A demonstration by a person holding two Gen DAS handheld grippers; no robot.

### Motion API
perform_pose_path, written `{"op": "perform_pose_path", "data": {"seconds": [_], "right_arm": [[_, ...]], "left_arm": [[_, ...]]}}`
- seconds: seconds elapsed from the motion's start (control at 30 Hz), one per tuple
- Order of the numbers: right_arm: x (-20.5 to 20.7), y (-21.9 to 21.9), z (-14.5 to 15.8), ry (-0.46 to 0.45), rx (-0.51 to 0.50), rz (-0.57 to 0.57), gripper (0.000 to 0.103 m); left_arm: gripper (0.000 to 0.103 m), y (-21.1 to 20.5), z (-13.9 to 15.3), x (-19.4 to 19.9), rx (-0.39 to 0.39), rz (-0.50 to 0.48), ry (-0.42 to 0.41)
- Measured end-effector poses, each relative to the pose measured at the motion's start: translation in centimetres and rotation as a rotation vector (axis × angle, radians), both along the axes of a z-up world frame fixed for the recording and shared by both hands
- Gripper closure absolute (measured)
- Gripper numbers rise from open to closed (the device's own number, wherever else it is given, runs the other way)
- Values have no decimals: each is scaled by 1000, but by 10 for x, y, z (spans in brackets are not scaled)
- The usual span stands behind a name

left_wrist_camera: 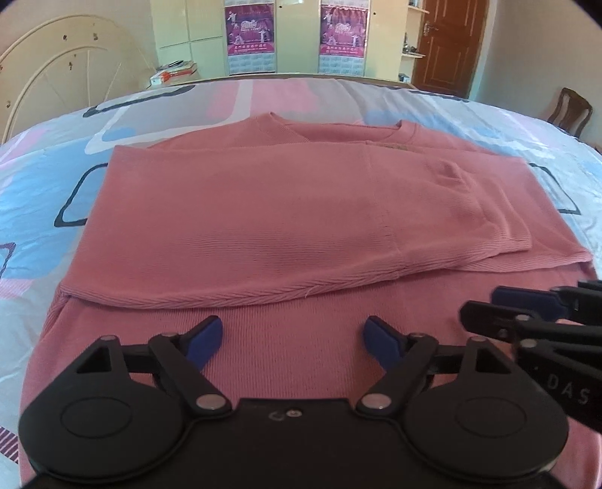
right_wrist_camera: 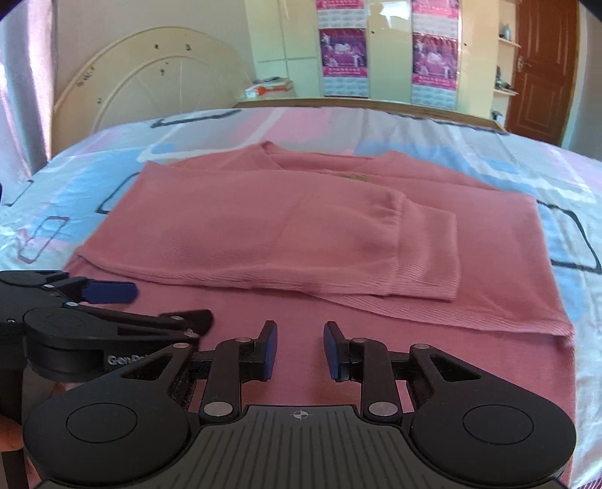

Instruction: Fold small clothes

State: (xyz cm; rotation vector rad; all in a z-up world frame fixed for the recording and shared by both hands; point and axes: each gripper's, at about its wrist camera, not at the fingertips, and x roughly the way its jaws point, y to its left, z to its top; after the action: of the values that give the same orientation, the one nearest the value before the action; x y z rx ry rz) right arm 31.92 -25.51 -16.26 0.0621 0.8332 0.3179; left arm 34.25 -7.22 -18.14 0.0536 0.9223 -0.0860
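A pink knitted sweater [left_wrist_camera: 240, 210] lies flat on the bed, its neck on the far side and both sleeves folded across the body; one ribbed cuff [right_wrist_camera: 425, 255] lies towards the right. My left gripper [left_wrist_camera: 293, 333] hovers over the near hem part, open wide, with nothing between its blue pads. My right gripper [right_wrist_camera: 300, 340] hangs just beside it over the same near part, with a narrow gap between its pads and no cloth pinched. Each gripper shows in the other's view: the right gripper [left_wrist_camera: 526, 304] at the right edge, the left gripper [right_wrist_camera: 113, 297] at the left edge.
The sweater rests on a bedsheet [left_wrist_camera: 45, 180] patterned in pink, blue and white. A cream curved headboard [left_wrist_camera: 64, 75] leans at the far left. Behind the bed stand a wardrobe with two posters [left_wrist_camera: 250, 34], a brown door [left_wrist_camera: 447, 45] and a wooden chair [left_wrist_camera: 572, 109].
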Motion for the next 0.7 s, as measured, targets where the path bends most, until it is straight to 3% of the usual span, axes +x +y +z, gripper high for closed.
{"op": "perform_pose_path", "data": {"seconds": [0.1,0.37,0.7], "right_arm": [[6,-6,-14,29,-43,-20,76],[-5,-13,-17,-16,-78,11,75],[-45,-75,-20,-2,-125,-150,75]], "left_arm": [[16,1,-1,2,-3,10,12],[12,8,-2,-2,14,-13,14],[9,83,1,-44,24,61,31]]}}
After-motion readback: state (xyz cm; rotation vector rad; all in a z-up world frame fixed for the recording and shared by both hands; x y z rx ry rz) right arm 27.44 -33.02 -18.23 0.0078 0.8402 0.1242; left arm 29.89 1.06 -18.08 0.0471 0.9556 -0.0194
